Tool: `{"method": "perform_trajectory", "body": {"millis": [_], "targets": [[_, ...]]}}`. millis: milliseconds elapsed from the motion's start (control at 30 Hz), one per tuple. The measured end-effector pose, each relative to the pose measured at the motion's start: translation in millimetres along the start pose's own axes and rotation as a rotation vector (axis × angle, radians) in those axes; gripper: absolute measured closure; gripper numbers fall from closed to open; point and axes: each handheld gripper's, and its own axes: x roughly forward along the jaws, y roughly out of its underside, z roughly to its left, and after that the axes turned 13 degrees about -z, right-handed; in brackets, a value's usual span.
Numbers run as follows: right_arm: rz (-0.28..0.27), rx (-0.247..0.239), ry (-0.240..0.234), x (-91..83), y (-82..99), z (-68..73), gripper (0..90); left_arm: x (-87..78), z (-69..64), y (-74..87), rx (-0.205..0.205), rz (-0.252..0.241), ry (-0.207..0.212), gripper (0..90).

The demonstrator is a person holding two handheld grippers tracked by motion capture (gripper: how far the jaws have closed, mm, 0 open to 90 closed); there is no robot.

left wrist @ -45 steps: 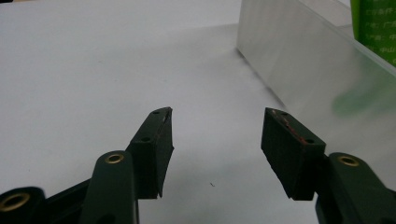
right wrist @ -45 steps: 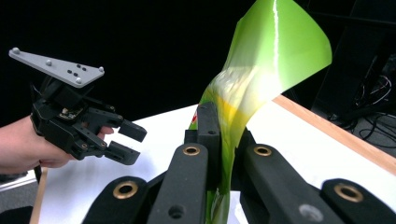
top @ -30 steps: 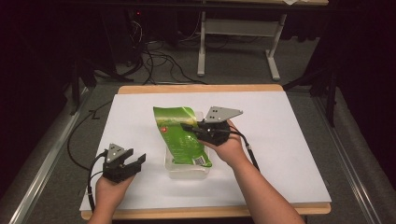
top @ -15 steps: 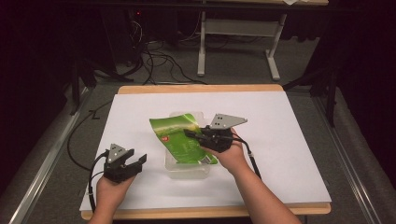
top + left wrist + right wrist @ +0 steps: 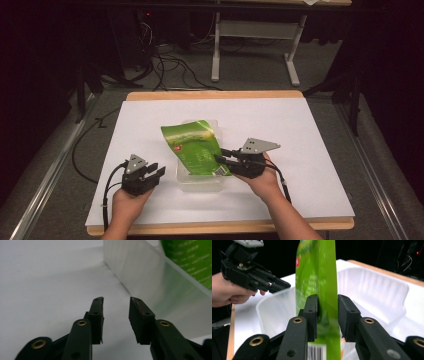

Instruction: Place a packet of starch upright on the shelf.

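Over the clear plastic tray [image 5: 200, 180] we see our right gripper [image 5: 220, 155] just opening around the green pouch [image 5: 195, 147], barcode visible, lettering unreadable; our left gripper [image 5: 156, 171], half-closing, holds nothing.

No text could be read. The flat green plastic packet [image 5: 195, 147] carried pale print lines, too blurred to make out, plus a small red square mark [image 5: 176, 148] near its left edge and a black-and-white barcode [image 5: 316, 352] at its near end, with no digits legible.
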Motion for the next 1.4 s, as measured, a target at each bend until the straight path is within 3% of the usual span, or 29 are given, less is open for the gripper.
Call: {"method": "perform_trajectory", "body": {"millis": [200, 367, 400, 500, 533, 633, 733, 867, 1033, 1133, 1333, 1400], "targets": [[0.041, 0.037, 0.01, -7.3, 9.8, -1.8, 68.7, 7.4, -13.1, -0.1, -0.012, 0.004, 0.037, 80.6], [0.055, 0.021, 0.022, -9.1, 10.8, -0.6, 69.5, 9.6, -16.8, -0.4, -0.019, -0.002, 0.036, 88.6], [0.098, 0.002, 0.036, -10.9, 13.2, 0.3, 70.0, 9.5, -17.0, -0.4, -0.021, -0.002, 0.04, 90.0], [0.116, -0.008, 0.051, -13.8, 15.4, -0.7, 72.0, 10.1, -18.8, -0.2, -0.023, -0.004, 0.05, 90.0], [0.11, 0.018, 0.069, -17.1, 16.1, -2.7, 76.4, 10.9, -19.9, -0.1, -0.02, -0.002, 0.056, 90.0], [0.119, 0.023, 0.082, -15.4, 17.3, -3.0, 81.8, 14.1, -24.7, 0.2, -0.01, 0.005, 0.062, 90.0], [0.163, -0.007, 0.091, -8.8, 21.9, 1.4, 90.0, 16.9, -28.9, 0.7, 0.005, 0.016, 0.074, 90.0], [0.186, -0.019, 0.115, 3.7, 26.7, 8.8, 90.0, 22.0, -31.3, 2.7, 0.017, 0.038, 0.071, 90.0], [0.2, -0.021, 0.099, 14.2, 30.0, 12.0, 90.0, 22.8, -31.7, 3.3, 0.013, 0.037, 0.069, 90.0], [0.236, -0.06, 0.095, 26.7, 35.0, 18.3, 90.0, 23.3, -31.5, 3.5, 0.011, 0.038, 0.068, 90.0], [0.247, -0.043, 0.081, 24.9, 33.4, 15.2, 88.4, 23.5, -31.5, 3.3, 0.014, 0.037, 0.063, 89.9], [0.213, -0.025, 0.087, 12.7, 25.0, 14.8, 85.1, 22.4, -29.4, 3.4, 0.009, 0.037, 0.061, 85.0]]}}
